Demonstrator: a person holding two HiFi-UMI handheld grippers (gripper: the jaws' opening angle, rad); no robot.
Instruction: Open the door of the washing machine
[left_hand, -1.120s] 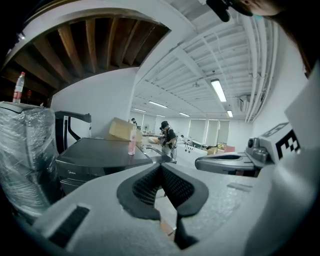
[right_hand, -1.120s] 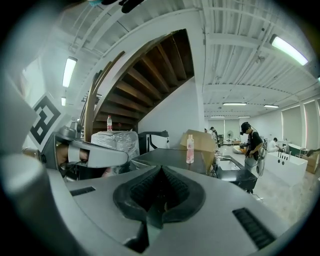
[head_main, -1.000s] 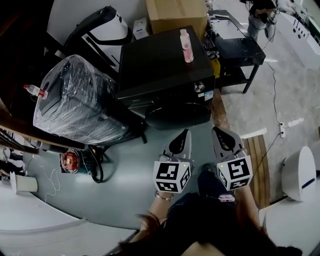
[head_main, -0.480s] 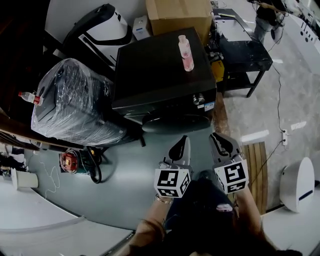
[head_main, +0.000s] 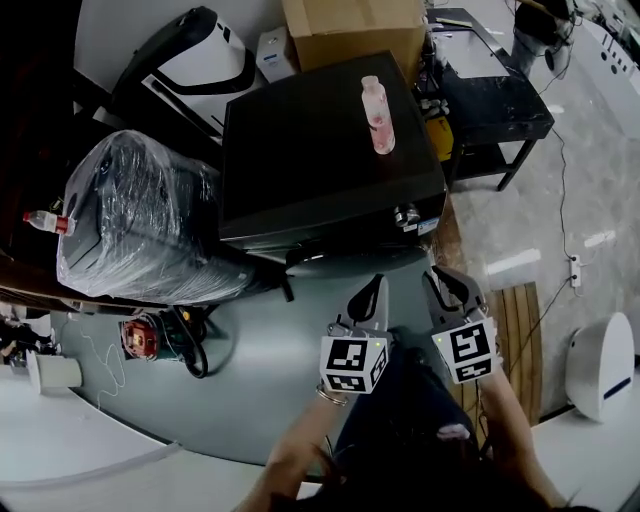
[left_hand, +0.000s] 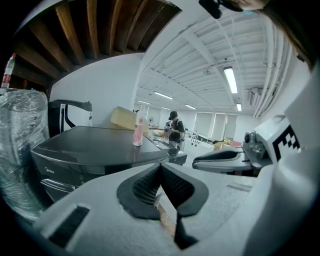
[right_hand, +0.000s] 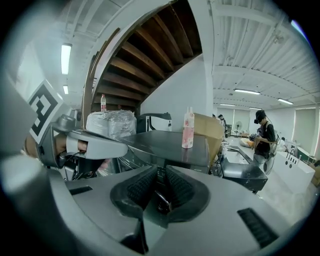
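Two hand-held grippers inspected. The left gripper (left_hand: 160, 167) has its jaws together with nothing between them. The right gripper (right_hand: 161, 172) has its jaws slightly apart, having just been opening, and is empty. Only the head view shows both side by side, near but clear of the black box-shaped washing machine (head_main: 320, 140). Its front door (head_main: 350, 258) shows there as a dark sliver. A pink plastic bottle (head_main: 377, 115) stands upright on top.

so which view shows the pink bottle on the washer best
The right gripper view: the pink bottle stands side-on, whole and upright on the washing machine. The head view shows the bottle foreshortened from above; the left gripper view shows the bottle smaller.
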